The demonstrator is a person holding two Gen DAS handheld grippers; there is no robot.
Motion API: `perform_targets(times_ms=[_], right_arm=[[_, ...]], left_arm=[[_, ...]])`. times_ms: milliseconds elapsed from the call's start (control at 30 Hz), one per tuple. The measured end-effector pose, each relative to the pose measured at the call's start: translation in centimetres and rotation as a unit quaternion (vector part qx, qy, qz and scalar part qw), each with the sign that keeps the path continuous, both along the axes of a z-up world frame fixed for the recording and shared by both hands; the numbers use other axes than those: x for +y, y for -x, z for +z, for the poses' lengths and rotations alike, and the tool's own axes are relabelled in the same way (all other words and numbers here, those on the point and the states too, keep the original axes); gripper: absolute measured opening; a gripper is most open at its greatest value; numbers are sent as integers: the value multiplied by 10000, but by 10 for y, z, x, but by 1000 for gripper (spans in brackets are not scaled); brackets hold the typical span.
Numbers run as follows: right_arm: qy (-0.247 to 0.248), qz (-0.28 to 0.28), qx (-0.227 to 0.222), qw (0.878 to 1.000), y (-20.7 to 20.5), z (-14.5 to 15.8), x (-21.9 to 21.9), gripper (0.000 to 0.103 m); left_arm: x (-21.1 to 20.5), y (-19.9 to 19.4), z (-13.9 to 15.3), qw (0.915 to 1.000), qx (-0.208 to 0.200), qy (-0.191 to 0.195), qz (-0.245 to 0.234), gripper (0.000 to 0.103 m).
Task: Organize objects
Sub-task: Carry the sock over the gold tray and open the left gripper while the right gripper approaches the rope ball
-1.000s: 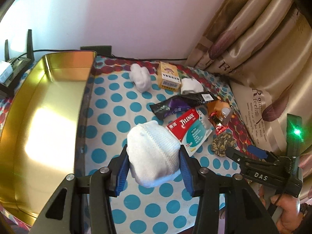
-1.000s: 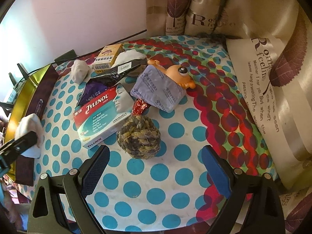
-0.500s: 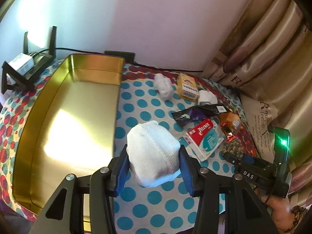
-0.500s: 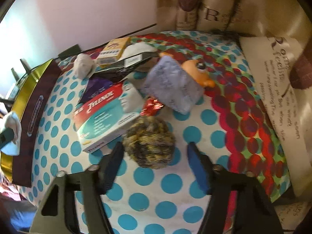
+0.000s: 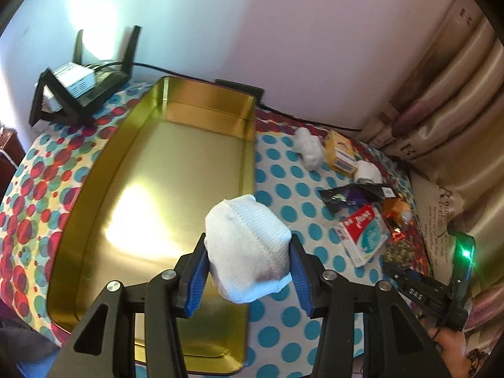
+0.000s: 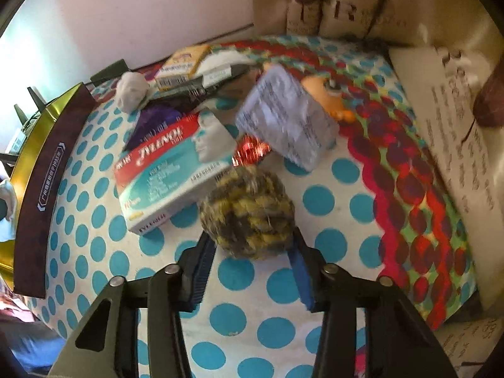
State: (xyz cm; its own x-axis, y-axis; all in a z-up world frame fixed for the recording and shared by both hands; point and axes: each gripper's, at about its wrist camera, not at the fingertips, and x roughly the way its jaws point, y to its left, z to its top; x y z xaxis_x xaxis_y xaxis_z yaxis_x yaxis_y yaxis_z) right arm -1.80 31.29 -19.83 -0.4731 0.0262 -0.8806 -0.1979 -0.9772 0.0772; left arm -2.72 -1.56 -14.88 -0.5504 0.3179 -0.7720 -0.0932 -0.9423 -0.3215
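My left gripper (image 5: 247, 271) is shut on a white rolled sock (image 5: 249, 245) and holds it in the air above the right rim of the gold tin tray (image 5: 163, 189). My right gripper (image 6: 249, 252) is shut on a yellow-grey rope ball (image 6: 247, 217) that rests on the dotted tablecloth (image 6: 236, 315). The right gripper also shows in the left wrist view (image 5: 425, 286) at the lower right, by the ball (image 5: 400, 250). The tray's dark outer wall (image 6: 44, 189) shows at the left of the right wrist view.
A Tylenol box (image 6: 173, 173), a grey foil packet (image 6: 286, 119), an orange toy (image 6: 327, 91), a red wrapper (image 6: 252, 152), a purple pouch (image 6: 157, 119), a yellow box (image 6: 182, 64) and a white wad (image 6: 130, 91) lie behind the ball. A router (image 5: 78, 85) stands at back left. Curtain (image 5: 441, 100) on the right.
My left gripper has risen and moved left with the sock, from over the cloth to over the tray's rim. My right gripper has moved forward and closed from wide open onto the rope ball.
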Motion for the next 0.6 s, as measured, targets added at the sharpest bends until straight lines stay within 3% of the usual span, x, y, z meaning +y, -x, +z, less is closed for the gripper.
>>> perform_targets(times_ms=[200,433,600], right_arm=[[24,-10,18,10000,-2,-1,-1,40],[-63,25,17,10000,-2,-1,-4,39],[-107,68,66,9999,-6,2,-6,39]], left_arm=[[-22,21,-9,9996,-105,131,208,48],[-39,59,-41,9965,-629,302,457,48],[-42,71,-48,9953,-758,354,490,49]])
